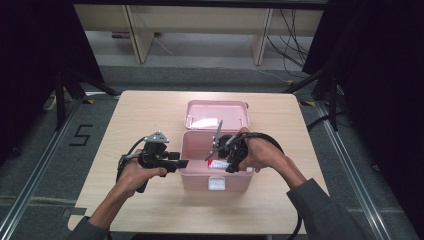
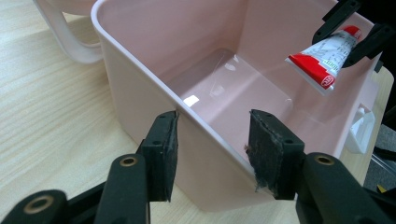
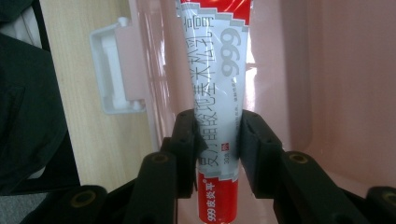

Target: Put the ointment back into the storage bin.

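A pale wooden worktop (image 1: 150, 115) is carrying a pink plastic box (image 1: 195, 177), and its hinged lid (image 1: 216, 115) is lying open flat behind it, with something white resting inside the lid. The box itself is looking bare inside: its glossy pink floor (image 2: 224, 88) is showing nothing lying on it. A white latch (image 1: 216, 183) is sitting on the front wall.

The person's left tool (image 2: 212, 149) is straddling the box's left wall, one pad outside and one inside. The jaws are standing about half open, and whether the pads are actually pressing the wall cannot be told; it is probably steadying the box.

The right tool (image 3: 217, 135) is clamping a red and white tube (image 3: 217, 84) across its middle, both pads pressing its sides. The tube is hanging above the inside of the box, near the right-hand wall, not yet touching the floor, with its flat crimped end (image 2: 310, 72) pointing downward.

The step in hand seems to be placing the tube into the box. The next move likely calls for lowering it until it is resting on the floor, then opening the jaws and lifting clear without catching the wall.
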